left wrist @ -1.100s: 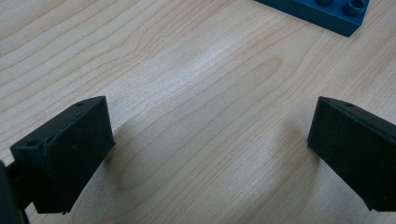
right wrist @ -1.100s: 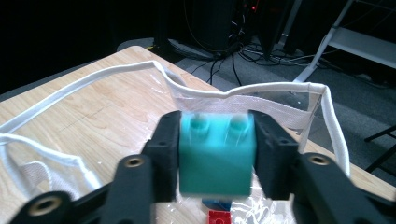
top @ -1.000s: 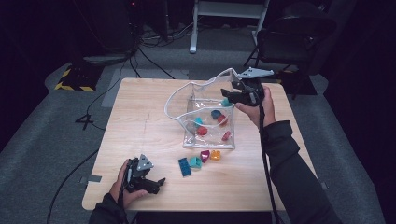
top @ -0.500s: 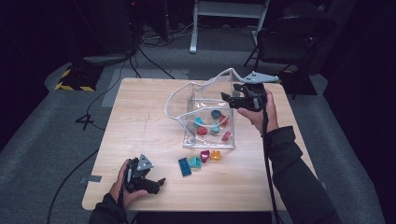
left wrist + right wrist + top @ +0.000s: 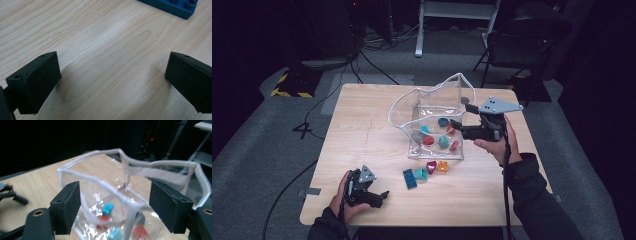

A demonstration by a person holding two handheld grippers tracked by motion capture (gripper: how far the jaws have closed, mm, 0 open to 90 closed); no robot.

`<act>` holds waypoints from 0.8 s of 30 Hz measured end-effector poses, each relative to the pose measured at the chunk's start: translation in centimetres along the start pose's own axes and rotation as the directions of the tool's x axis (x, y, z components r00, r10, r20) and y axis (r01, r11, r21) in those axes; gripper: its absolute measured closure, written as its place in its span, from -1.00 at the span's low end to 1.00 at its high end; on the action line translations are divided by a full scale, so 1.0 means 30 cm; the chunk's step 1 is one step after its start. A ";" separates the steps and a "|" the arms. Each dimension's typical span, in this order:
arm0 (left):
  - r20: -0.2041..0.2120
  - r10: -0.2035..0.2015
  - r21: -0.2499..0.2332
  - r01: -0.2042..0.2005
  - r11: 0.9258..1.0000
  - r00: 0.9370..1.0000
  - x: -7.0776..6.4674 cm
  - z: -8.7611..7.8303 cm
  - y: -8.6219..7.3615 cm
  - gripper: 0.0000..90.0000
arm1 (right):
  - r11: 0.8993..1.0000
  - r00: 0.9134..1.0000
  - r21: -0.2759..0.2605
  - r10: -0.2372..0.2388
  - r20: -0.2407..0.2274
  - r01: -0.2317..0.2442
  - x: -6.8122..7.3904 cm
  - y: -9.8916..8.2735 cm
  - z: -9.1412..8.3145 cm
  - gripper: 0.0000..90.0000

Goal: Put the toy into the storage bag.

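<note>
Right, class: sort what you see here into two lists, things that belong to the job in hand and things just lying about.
Belongs to the job:
clear bag
toy pieces in the bag
loose pieces on the table
right gripper, jaws just opened around the bag's rim
left gripper, open

Just lying about:
chair
floor cables

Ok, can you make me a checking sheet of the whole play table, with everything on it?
Surface: wooden table, bare and dry where it shows.
Job's things: clear bag standing open, coloured blocks inside; four loose blocks in front of it, one a dark blue brick.
Clutter: nothing seen.
Grippers: left gripper resting on the table near the front edge, jaws open, nothing between them; right gripper at the bag's right side, jaws just opened, bag rim between them, untouched.
Cables: one trails from each gripper; more on the floor.
Surroundings: dark room, grey carpet, chair.
</note>
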State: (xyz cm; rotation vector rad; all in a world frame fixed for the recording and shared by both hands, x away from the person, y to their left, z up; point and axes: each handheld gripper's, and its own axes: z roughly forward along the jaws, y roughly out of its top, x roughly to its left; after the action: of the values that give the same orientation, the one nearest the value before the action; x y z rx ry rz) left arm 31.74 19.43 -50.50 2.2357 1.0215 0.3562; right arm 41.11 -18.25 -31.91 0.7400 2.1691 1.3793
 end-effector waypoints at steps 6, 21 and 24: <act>0.000 -0.001 0.001 0.001 1.000 1.000 0.000 0.000 0.000 -0.99 | 0.998 0.998 0.029 -0.050 -0.023 0.051 0.060 -0.107 0.009 -0.37; -0.001 -0.002 0.001 0.002 1.000 1.000 0.000 0.000 0.001 -0.99 | 0.977 0.988 0.198 -0.054 -0.142 0.082 0.135 -0.385 0.123 -0.36; -0.001 -0.002 0.001 0.002 1.000 1.000 0.000 0.000 0.001 -1.00 | 0.970 0.986 0.229 -0.051 -0.157 0.087 0.136 -0.420 0.149 -0.36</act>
State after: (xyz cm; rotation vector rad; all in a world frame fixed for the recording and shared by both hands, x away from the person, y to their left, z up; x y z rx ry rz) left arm 31.76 19.41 -50.50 2.2360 1.0243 0.3557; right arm 38.47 -17.03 -45.57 0.6547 2.4830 1.1901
